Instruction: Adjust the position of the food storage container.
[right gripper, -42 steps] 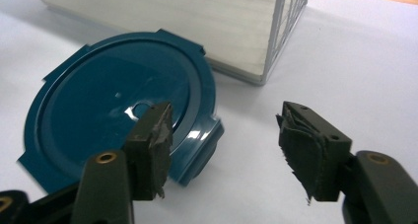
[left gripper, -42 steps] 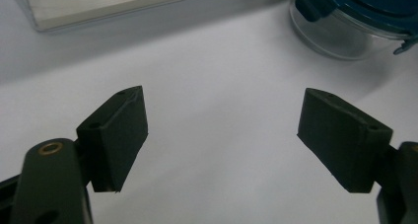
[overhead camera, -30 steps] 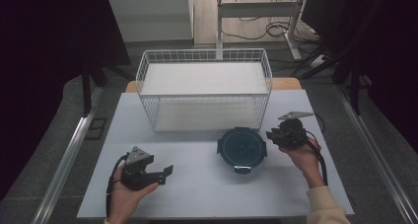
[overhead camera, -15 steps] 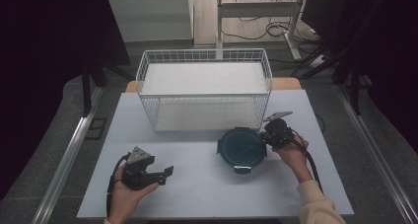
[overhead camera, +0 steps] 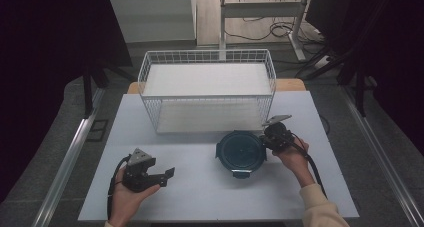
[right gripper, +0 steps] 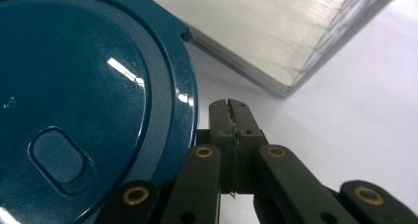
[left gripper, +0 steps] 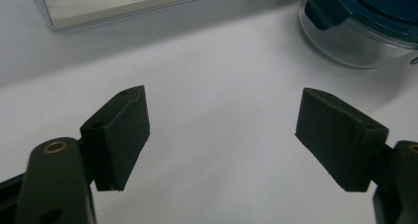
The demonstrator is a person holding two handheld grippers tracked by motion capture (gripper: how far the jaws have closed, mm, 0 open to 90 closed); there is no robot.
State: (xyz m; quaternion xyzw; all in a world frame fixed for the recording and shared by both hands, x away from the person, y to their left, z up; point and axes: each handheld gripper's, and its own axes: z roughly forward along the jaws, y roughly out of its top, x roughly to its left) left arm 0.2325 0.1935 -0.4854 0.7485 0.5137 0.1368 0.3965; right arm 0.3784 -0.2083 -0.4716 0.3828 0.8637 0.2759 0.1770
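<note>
A round clear container with a dark teal lid (overhead camera: 240, 149) stands on the white table (overhead camera: 200, 202), in front of the wire basket. My right gripper (overhead camera: 264, 142) lies against the container's right side, its jaws shut tight with nothing visible between them. In the right gripper view its closed tips (right gripper: 230, 110) sit just beside the rim of the lid (right gripper: 84, 86). My left gripper (overhead camera: 167, 174) rests at the table's front left, open and empty. Between its wide-set jaws (left gripper: 224, 135) there is bare table, and the container (left gripper: 365, 31) stands farther off.
A white wire basket (overhead camera: 207, 54) with a pale liner stands across the back of the table, close behind the container. Its base edge (right gripper: 276, 31) runs near my right gripper's tips. One lid clasp (overhead camera: 241, 173) sticks out at the container's front. Dark floor surrounds the table.
My right gripper has moved left and down, from the table's right side to the container's rim. The left gripper has stayed put.
</note>
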